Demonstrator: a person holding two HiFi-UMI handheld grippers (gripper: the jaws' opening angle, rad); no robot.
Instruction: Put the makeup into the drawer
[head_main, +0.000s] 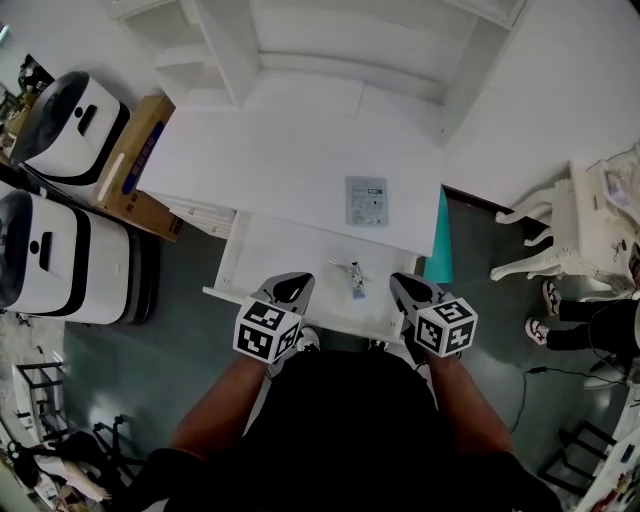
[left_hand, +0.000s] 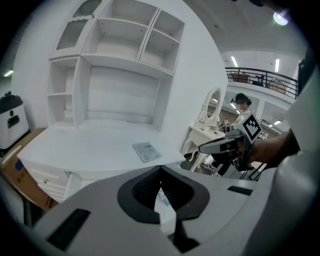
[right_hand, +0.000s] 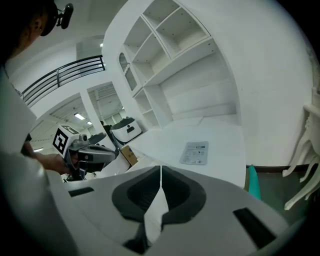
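Makeup (head_main: 353, 277): small slim piece lying flat in the open drawer (head_main: 285, 255), between the two grippers. Long axis runs roughly front to back; which end leads is unclear.
Left gripper (head_main: 293, 285), right gripper (head_main: 408, 284): jaws pressed together, empty, over the drawer's front edge.
White desk (head_main: 270, 160) with a leaflet (head_main: 366, 200); grey floor (head_main: 480, 330).

No print on the leaflet (head_main: 366, 201) or cardboard box (head_main: 140, 160) is legible

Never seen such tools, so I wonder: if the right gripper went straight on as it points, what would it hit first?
The right gripper would likely meet the desk top first, left of the leaflet; depth is unclear, so perhaps its front edge.
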